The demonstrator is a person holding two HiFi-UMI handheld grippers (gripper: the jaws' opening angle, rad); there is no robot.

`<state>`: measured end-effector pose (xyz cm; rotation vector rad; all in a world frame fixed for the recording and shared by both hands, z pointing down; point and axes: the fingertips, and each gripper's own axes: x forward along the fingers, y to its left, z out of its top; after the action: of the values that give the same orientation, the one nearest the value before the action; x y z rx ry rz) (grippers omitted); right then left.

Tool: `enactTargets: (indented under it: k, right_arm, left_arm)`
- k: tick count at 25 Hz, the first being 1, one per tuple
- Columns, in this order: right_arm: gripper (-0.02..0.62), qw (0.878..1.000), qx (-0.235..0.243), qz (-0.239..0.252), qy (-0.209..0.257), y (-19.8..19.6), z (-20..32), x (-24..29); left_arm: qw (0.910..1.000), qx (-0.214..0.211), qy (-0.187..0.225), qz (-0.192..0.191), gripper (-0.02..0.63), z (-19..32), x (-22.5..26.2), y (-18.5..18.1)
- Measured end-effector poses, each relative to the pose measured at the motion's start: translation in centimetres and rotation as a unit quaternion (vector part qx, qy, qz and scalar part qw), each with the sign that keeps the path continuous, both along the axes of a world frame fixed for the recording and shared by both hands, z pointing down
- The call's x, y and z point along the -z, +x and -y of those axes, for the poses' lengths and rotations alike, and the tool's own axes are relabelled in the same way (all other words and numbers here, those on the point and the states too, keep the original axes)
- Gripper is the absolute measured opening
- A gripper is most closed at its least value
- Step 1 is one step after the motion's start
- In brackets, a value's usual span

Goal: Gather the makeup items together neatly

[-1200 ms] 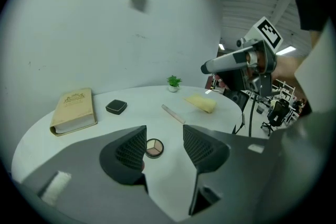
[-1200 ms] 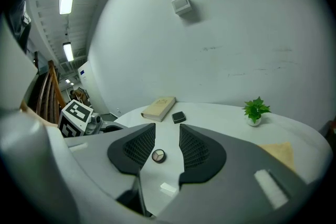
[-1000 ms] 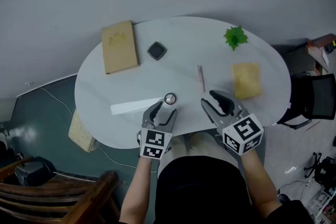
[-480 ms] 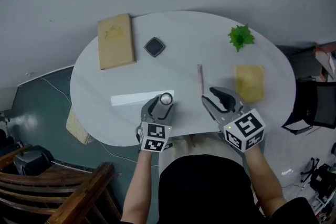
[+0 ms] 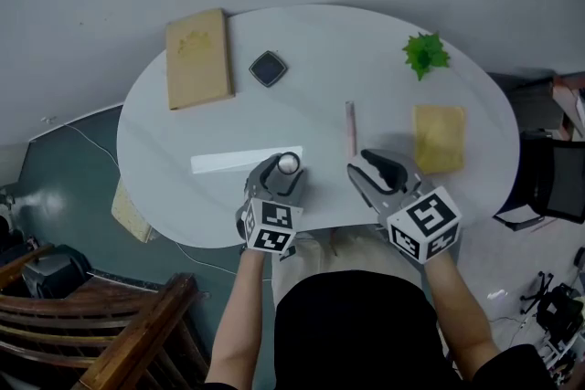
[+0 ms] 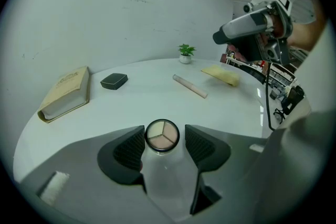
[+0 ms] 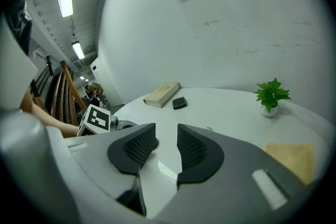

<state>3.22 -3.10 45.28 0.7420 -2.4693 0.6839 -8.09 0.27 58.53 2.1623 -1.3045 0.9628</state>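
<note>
Left gripper has pushed forward since the earlier frame, so the round eyeshadow compact, which was lying ahead of its tips, is now sitting between its jaws. Those jaws are standing wide apart, with the pads flanking the compact and not yet pressing on it. The compact is resting on the white table at about 7 o'clock from the centre, with a white strip lying just beside it at its 9 o'clock.

The right gripper is hovering at 5 o'clock with its jaws partly apart and nothing between them. The pink stick is lying near it at its 12 o'clock, and the black compact is sitting well apart at 11 o'clock.

Risks: the compact is looking low, round and slick, so an off-centre squeeze is likely sending it squirting out across the glossy top. Pads closing too high are likely riding over its rim. Dragging it is risking a knock on the strip. A careless right gripper is risking setting the stick rolling.
</note>
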Motion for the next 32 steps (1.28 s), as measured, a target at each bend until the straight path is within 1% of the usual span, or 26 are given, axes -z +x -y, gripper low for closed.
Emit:
enactTargets:
  k: [6,11,20,32]
  right_arm:
    - [0.138,1.0,-0.006,0.001,-0.003,-0.1,-0.2,-0.2]
    - [0.14,1.0,-0.009,0.0,-0.006,0.0,-0.2,-0.4]
    - [0.138,1.0,-0.014,-0.002,-0.008,0.2,-0.3,-0.6]
    - [0.138,0.999,-0.031,-0.011,-0.01,1.4,0.3,-1.1]
  left_arm:
    - [1.0,0.002,-0.005,0.003,0.232,-0.2,-0.6,-0.2]
    - [1.0,0.004,-0.002,0.005,0.21,0.0,-0.8,-0.5]
    - [1.0,-0.006,0.004,0.007,0.209,0.3,-0.7,-0.3]
    - [0.9996,-0.014,0.025,0.0,0.209,3.7,-0.2,0.1]
